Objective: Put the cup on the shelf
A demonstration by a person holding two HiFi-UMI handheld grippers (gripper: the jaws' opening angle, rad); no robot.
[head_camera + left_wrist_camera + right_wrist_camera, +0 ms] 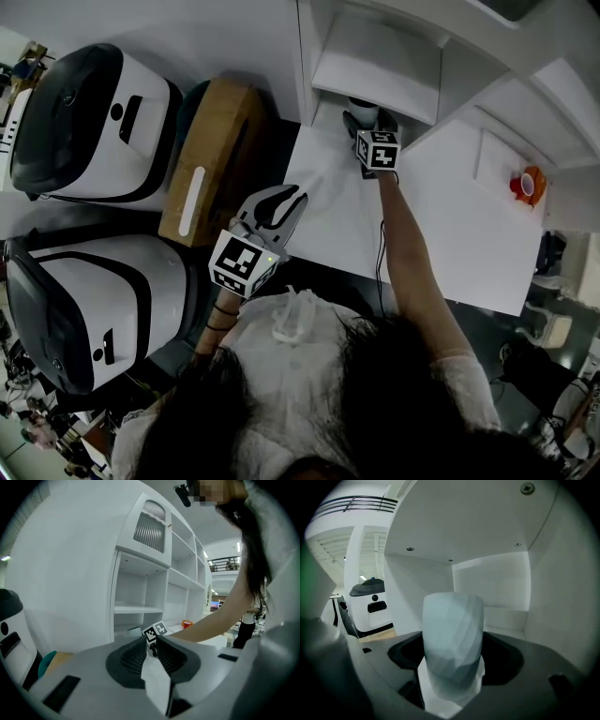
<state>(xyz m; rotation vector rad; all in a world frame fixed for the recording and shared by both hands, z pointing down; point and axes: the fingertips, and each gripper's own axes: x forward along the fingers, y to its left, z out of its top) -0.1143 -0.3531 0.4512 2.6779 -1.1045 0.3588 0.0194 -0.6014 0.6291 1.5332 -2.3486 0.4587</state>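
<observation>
- Well to the left of the left gripper's fingers stand two white-and-black machines (89,122), one behind the other, with a cardboard box (214,155) between them and the fingers.
- The left gripper (292,199) hangs over the near left edge of the white table (459,234). Its jaws are drawn together with nothing between them. Straight ahead of its fingertips, in the left gripper view, sits the marker cube of the other gripper.
- The right gripper (368,120) reaches into the lowest left compartment of the white shelf (375,56), the person's bare arm (408,253) stretched across the table behind it.
- Its jaws are closed on the cup (452,639), a pale faceted one, clasping it low on both sides.
- The cup stands upright between the fingers, long axis vertical, wider end up; most of it rises above the fingertips.
- A shelf board lies close above the cup, the compartment's back wall is just beyond the fingertips, and a side wall stands to their right.
- No view shows whether the cup's base touches the compartment floor.
- Well to the right of those fingers, a small orange object (528,184) sits on the table.
</observation>
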